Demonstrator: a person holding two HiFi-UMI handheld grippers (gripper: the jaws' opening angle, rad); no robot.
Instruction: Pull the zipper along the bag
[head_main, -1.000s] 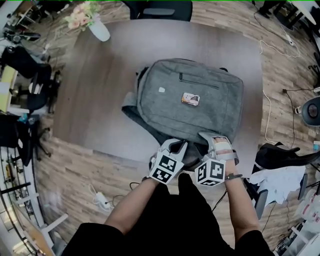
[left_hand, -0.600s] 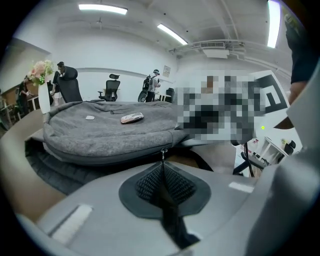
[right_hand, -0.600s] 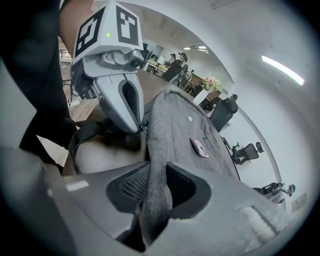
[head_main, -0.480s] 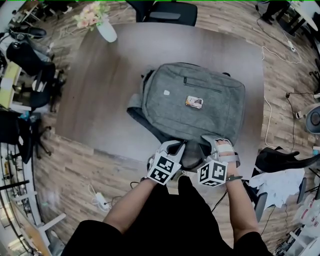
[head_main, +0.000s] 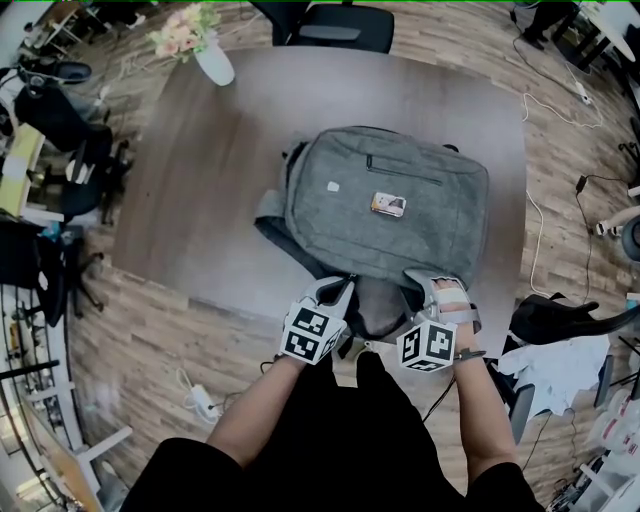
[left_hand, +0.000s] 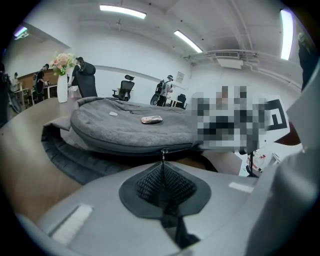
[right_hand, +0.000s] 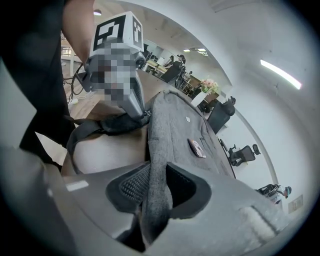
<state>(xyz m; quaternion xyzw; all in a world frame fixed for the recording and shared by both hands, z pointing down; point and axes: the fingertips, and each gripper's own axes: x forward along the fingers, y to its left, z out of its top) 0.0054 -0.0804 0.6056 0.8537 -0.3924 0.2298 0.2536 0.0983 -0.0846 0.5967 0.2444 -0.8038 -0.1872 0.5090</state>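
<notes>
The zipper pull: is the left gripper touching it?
Touching. In the left gripper view, the left gripper is shut on the zipper pull, at the near edge of the backpack.

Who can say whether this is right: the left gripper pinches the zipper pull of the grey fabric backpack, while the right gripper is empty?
One thing is wrong: the right gripper is not empty. Its fingers have just been closing and clamp a fold of the grey fabric backpack, as the right gripper view shows. The left gripper does pinch the metal zipper pull.
</notes>
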